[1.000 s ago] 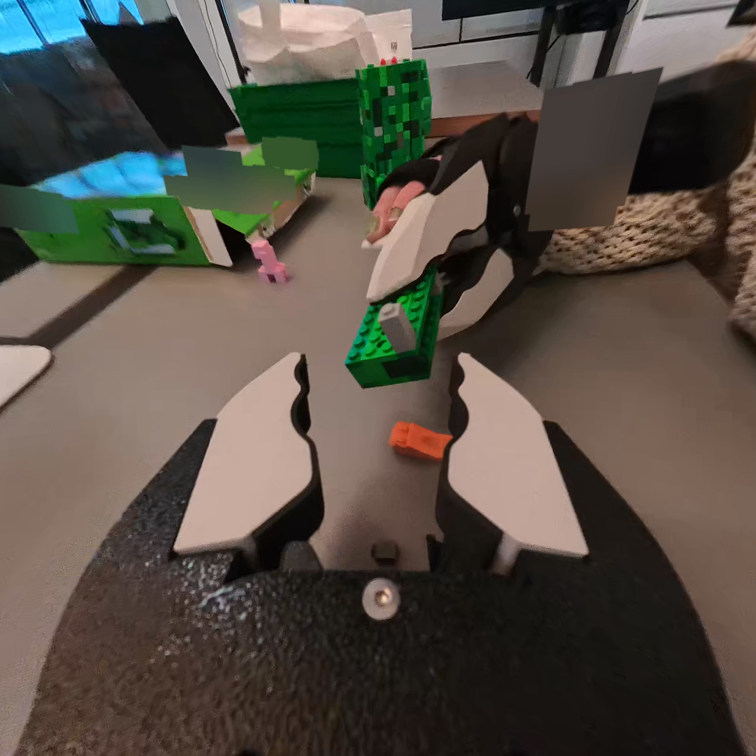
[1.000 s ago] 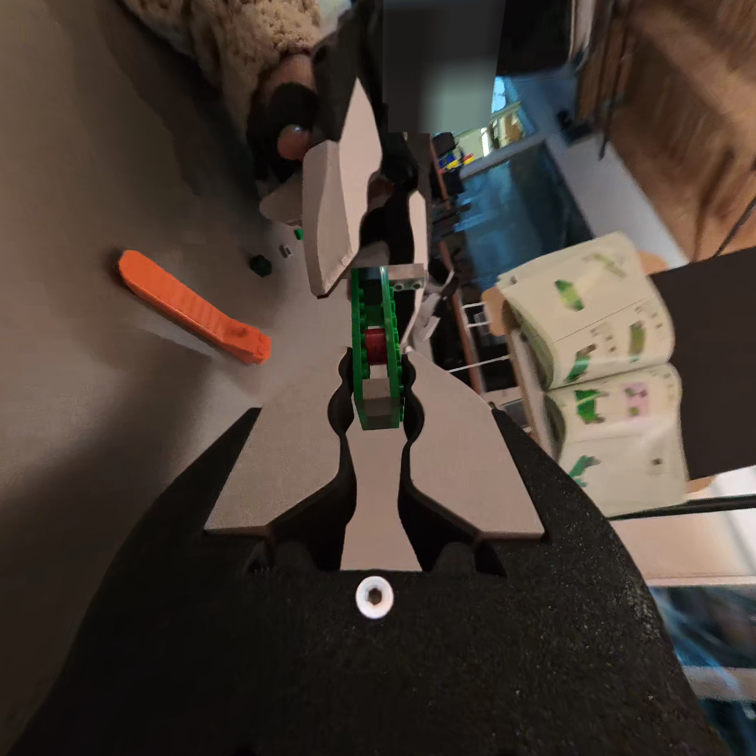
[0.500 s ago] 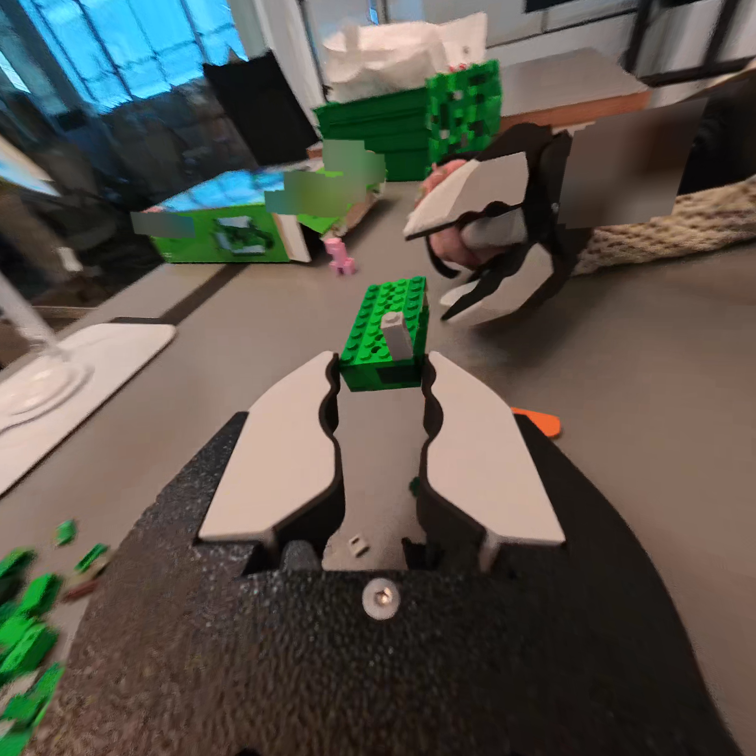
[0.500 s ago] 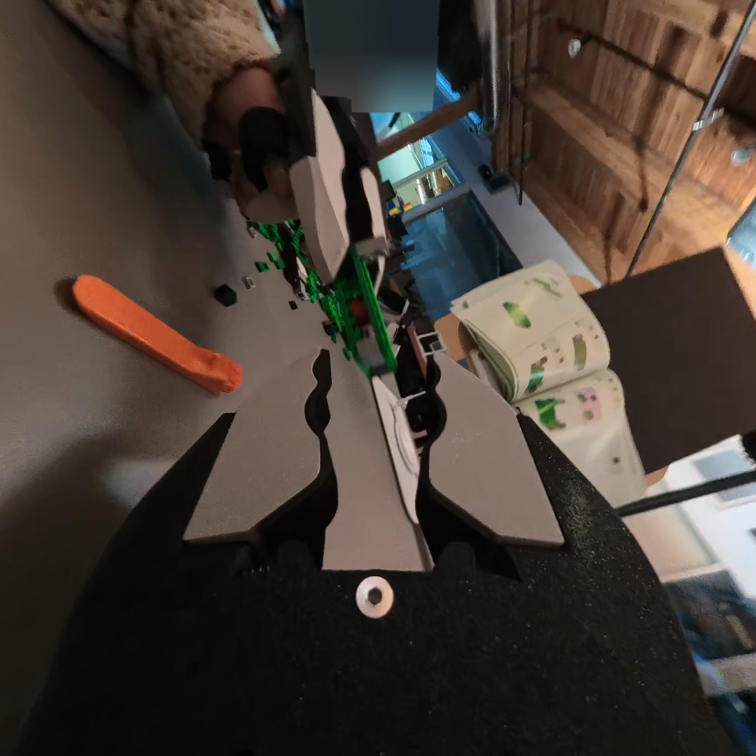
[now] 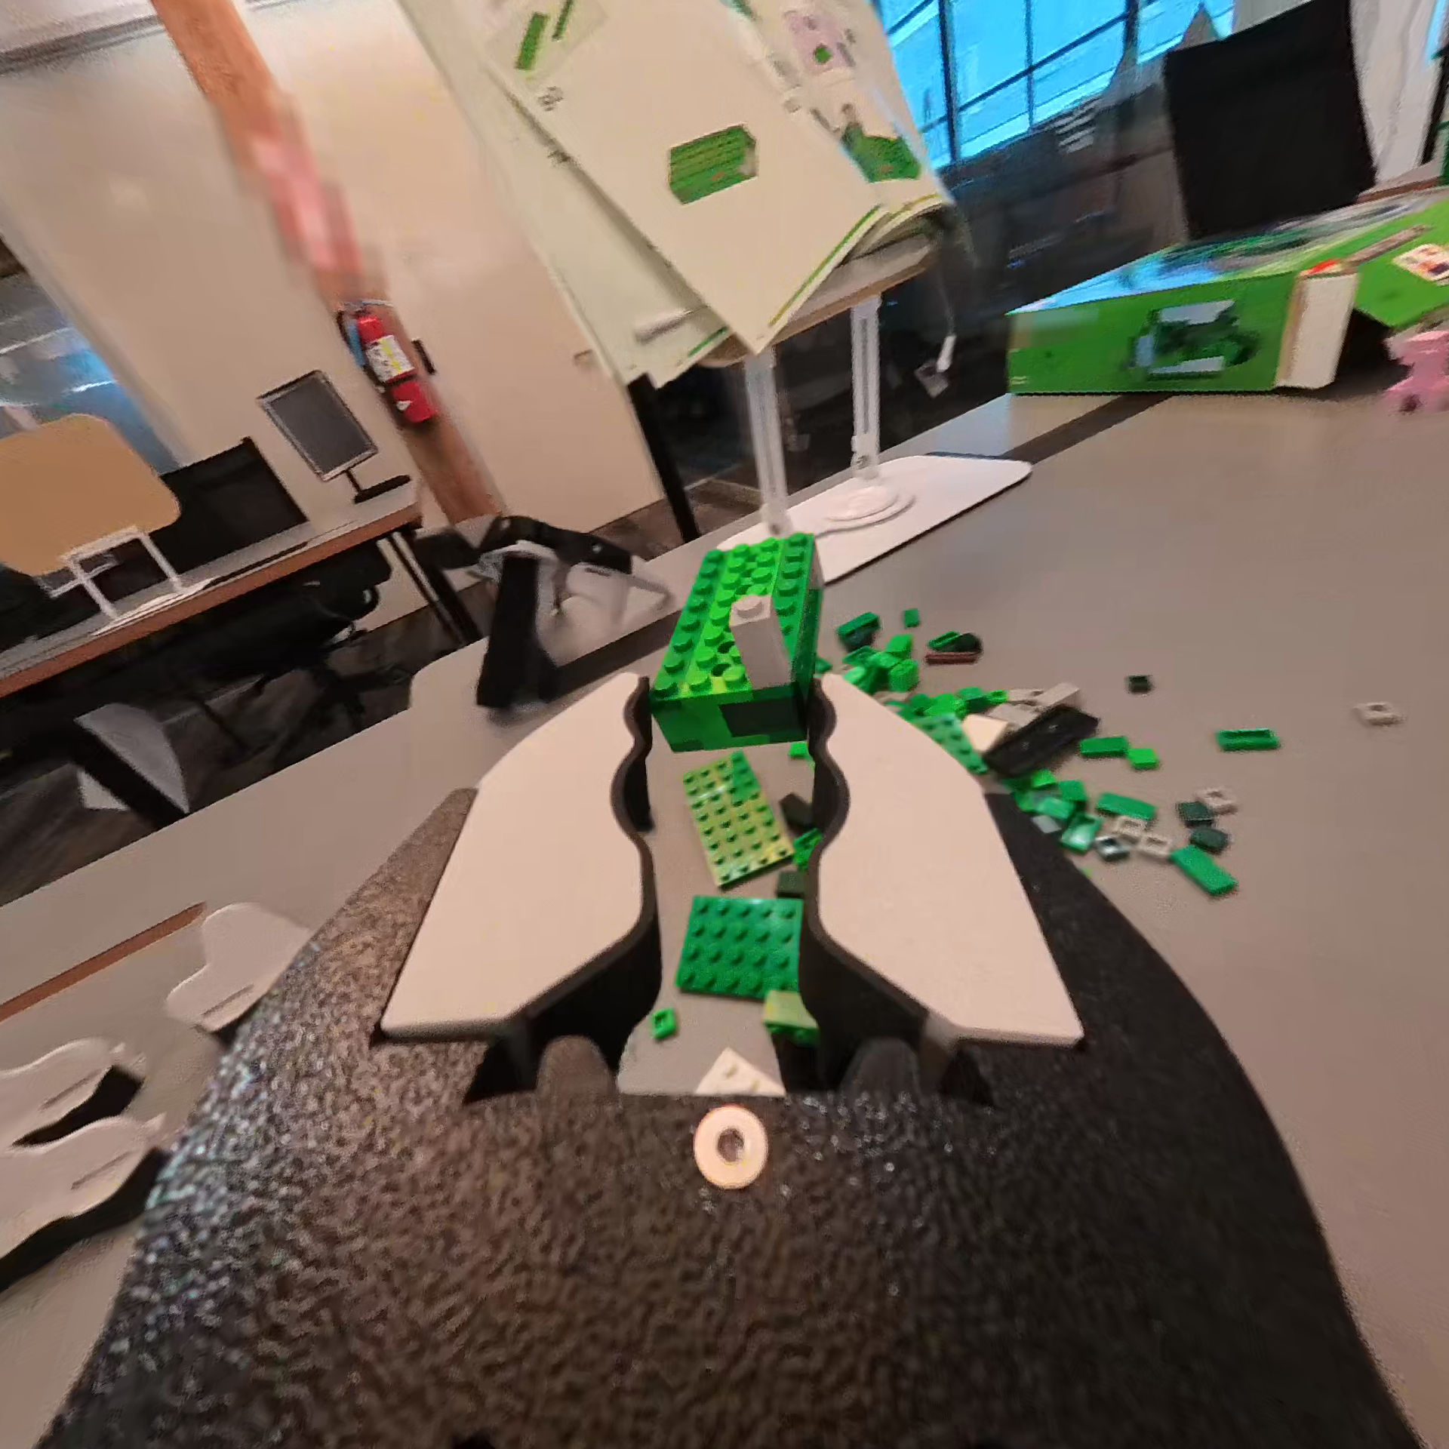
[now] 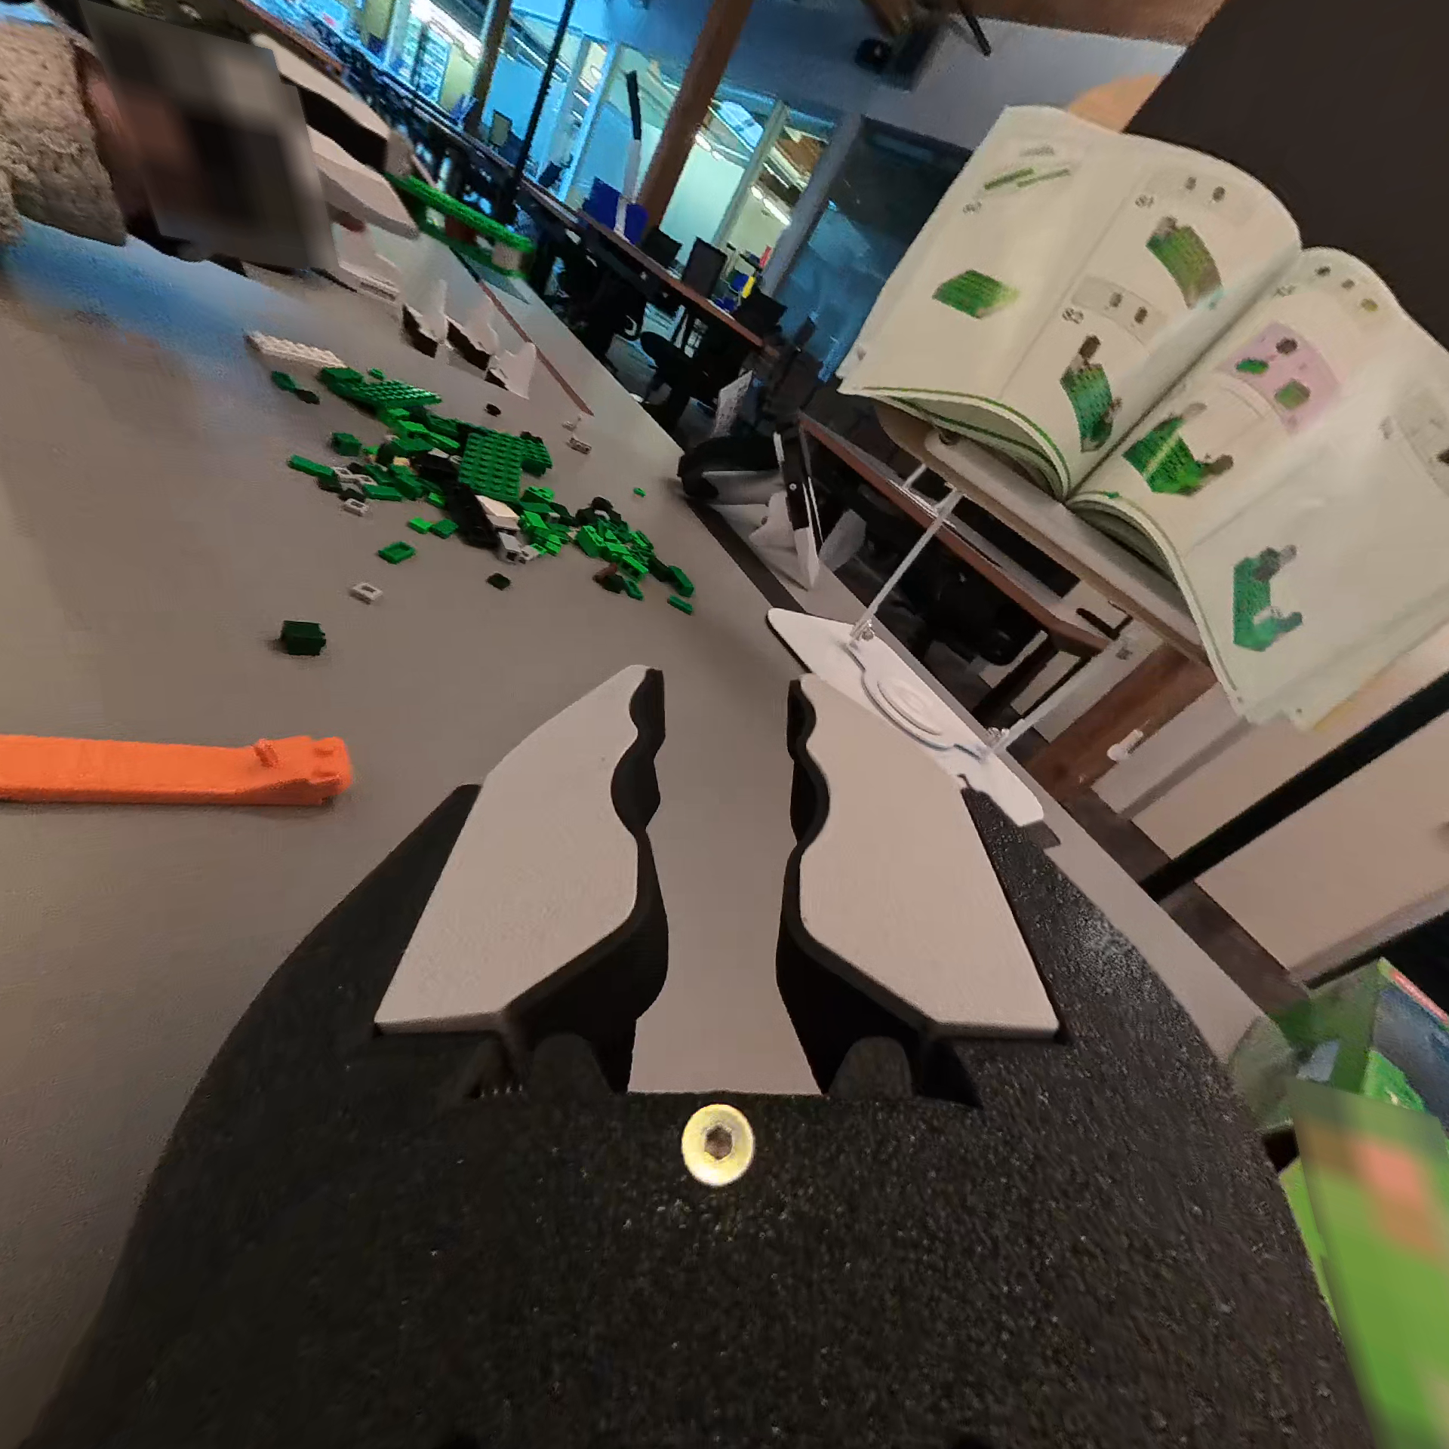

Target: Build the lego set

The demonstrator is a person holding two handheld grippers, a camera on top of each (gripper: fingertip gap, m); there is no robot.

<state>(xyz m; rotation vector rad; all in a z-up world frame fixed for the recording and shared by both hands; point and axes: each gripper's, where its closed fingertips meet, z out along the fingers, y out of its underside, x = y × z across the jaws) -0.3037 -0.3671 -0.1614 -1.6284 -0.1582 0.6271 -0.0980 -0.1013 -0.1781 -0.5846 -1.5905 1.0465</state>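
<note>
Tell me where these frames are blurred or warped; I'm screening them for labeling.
Left wrist view: the booklet and red post smear with motion, the left claw and its green block stay sharp, and the table edge bows from the wide lens. Right wrist view: the box at lower right is heavily blurred, the brick pile soft.

We see a grey counter [image 6: 157,486] running toward blue-lit windows [image 5: 1011,70]. At its far edge a white stand base [image 5: 886,494] sits on it. Beyond it, a red fire extinguisher [image 5: 388,364] hangs on a cream wall, and a framed sign [image 5: 317,427] stands on a wooden desk [image 5: 235,564] beside dark monitors.
</note>
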